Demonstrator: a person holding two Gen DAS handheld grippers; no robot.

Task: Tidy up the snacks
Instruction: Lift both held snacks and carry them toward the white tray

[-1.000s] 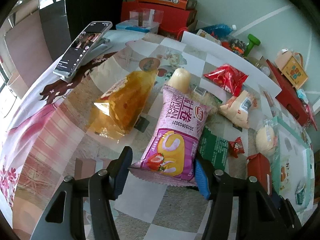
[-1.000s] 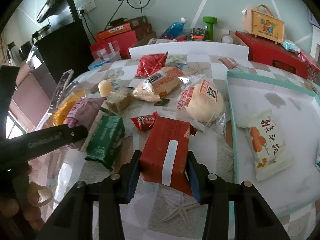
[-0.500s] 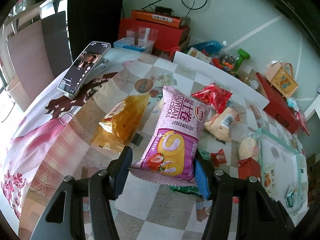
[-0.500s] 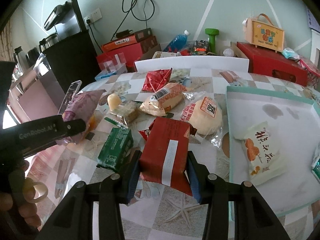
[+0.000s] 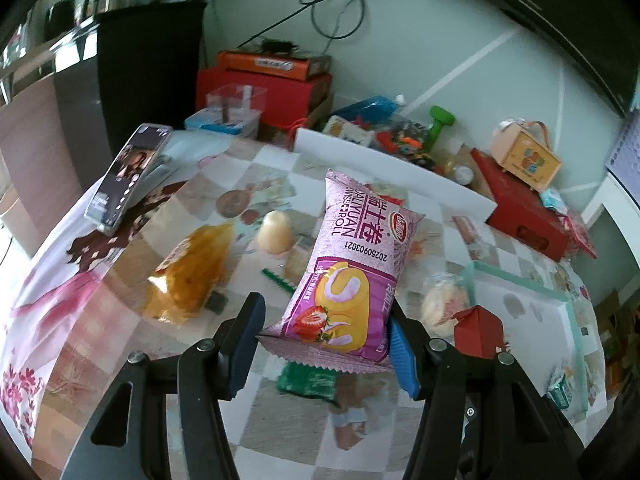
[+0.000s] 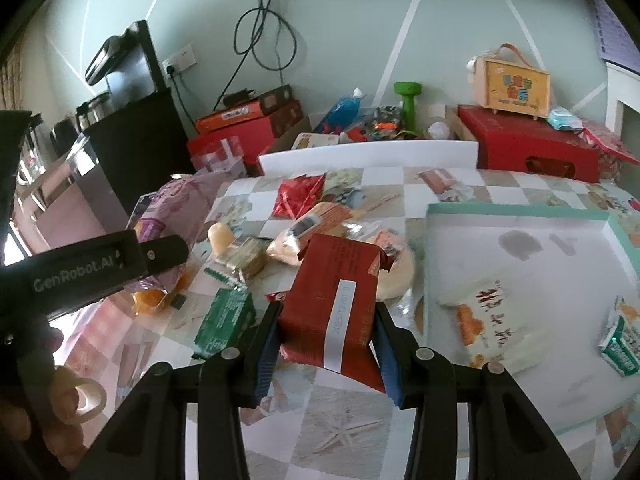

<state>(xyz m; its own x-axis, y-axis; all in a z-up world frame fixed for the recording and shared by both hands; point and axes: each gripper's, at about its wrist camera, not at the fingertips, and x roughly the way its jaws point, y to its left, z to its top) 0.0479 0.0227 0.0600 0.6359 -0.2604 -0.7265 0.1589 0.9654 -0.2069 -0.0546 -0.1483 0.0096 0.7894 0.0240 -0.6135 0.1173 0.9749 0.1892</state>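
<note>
My left gripper (image 5: pixel 324 344) is clenched on the pink Swiss roll packet (image 5: pixel 352 280), gripped at its lower end and held clear above the checked tablecloth (image 5: pixel 280 440). My right gripper (image 6: pixel 326 344) is clamped on the red snack packet (image 6: pixel 334 310), also lifted off the cloth. Beneath and beyond lie a green packet (image 6: pixel 226 318), an orange-yellow bag (image 5: pixel 190 272), a red foil pouch (image 6: pixel 298 194) and a round bun in clear wrap (image 5: pixel 444 300). To the right, the teal-rimmed tray (image 6: pixel 516 212) holds a white packet with orange print (image 6: pixel 484 320). A phone (image 5: pixel 128 174) rests tilted at far left.
</note>
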